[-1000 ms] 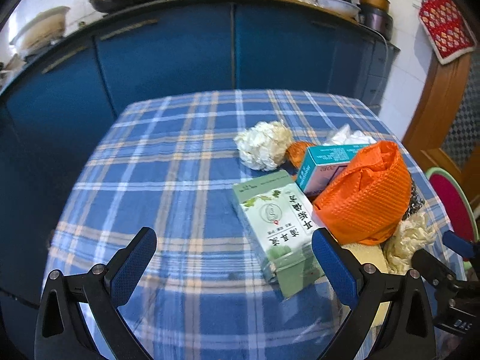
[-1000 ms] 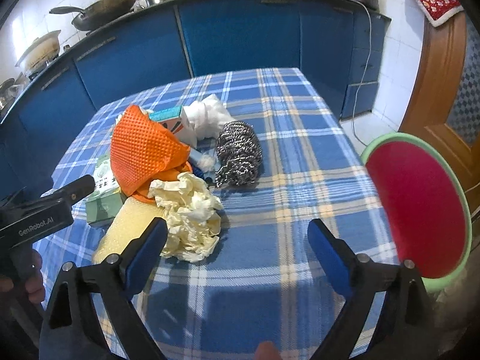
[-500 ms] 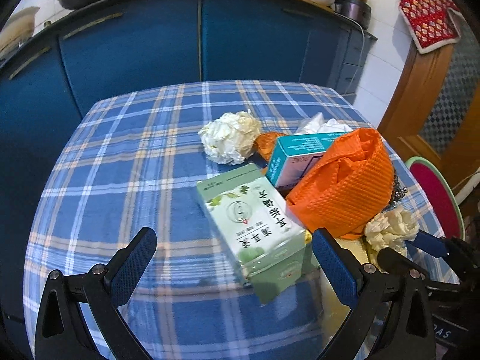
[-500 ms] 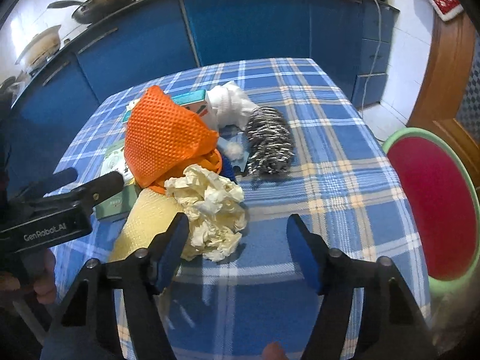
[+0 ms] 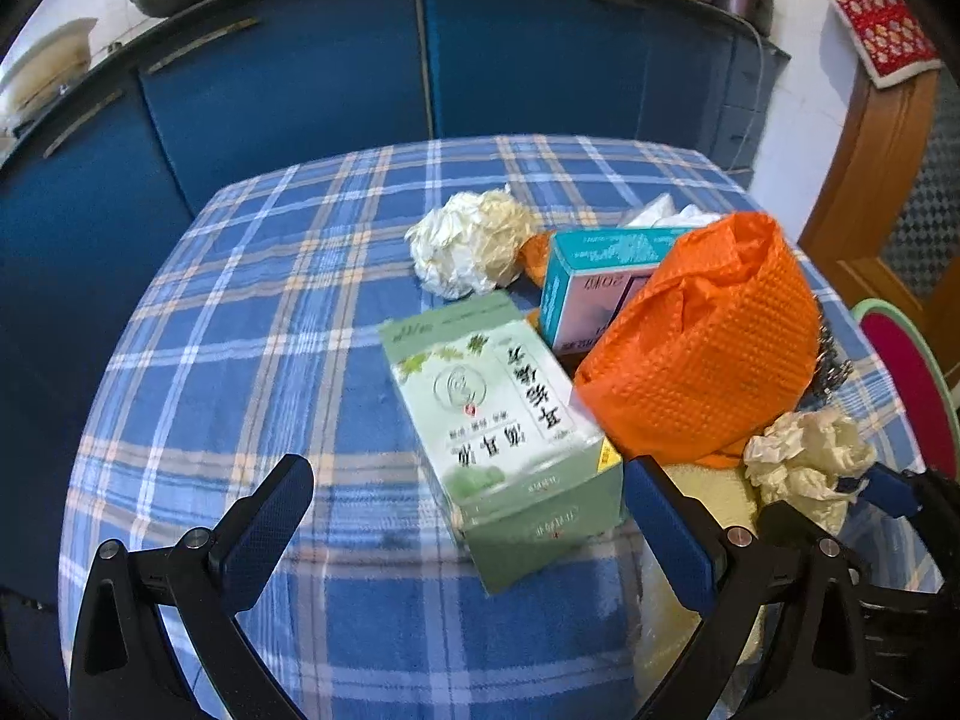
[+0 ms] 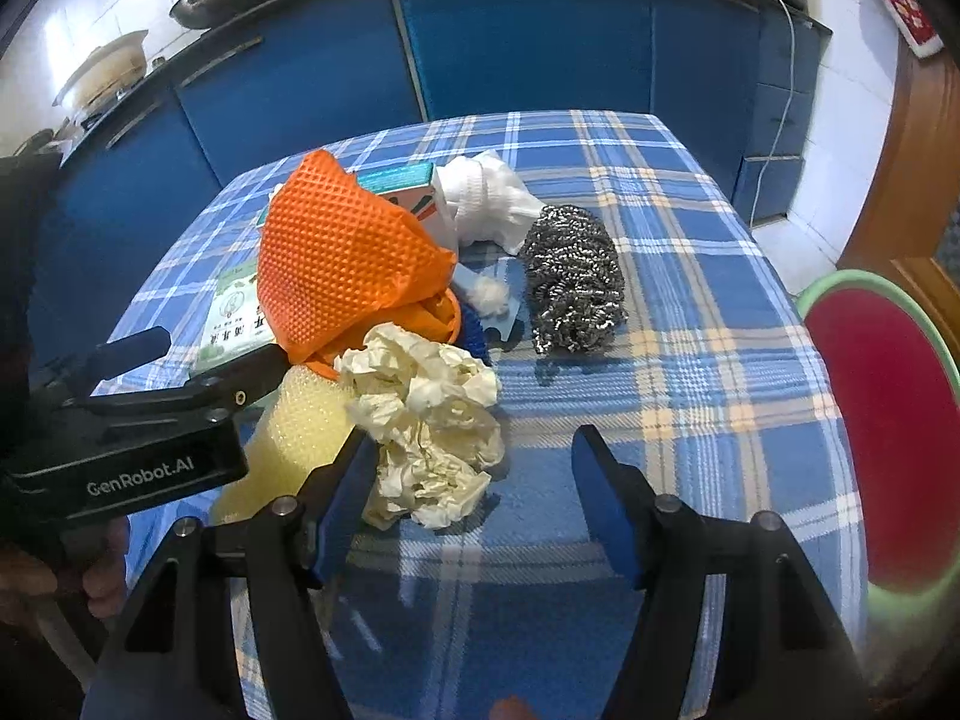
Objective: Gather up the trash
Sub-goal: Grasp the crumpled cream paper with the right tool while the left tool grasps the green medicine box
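A pile of trash lies on the blue plaid table (image 5: 252,360). A green carton (image 5: 504,420) lies between the open fingers of my left gripper (image 5: 468,510). Behind it are a crumpled white paper ball (image 5: 468,240), a teal box (image 5: 594,276) and an orange mesh bag (image 5: 702,348). My right gripper (image 6: 474,480) is open around a crumpled cream paper wad (image 6: 426,414), which lies just ahead of its left finger. The left gripper (image 6: 180,384) also shows in the right wrist view, by the carton (image 6: 231,312).
A steel wool scrubber (image 6: 573,276), white tissue (image 6: 486,198), a yellow sponge (image 6: 294,432) and a small blue item lie in the pile. A red basin with a green rim (image 6: 882,420) stands off the table's right edge. Blue cabinets (image 6: 528,36) stand behind.
Both grippers moved forward toward the pile. The right gripper narrowed its opening and came up to the cream paper wad. The left gripper now straddles the green carton's near end.
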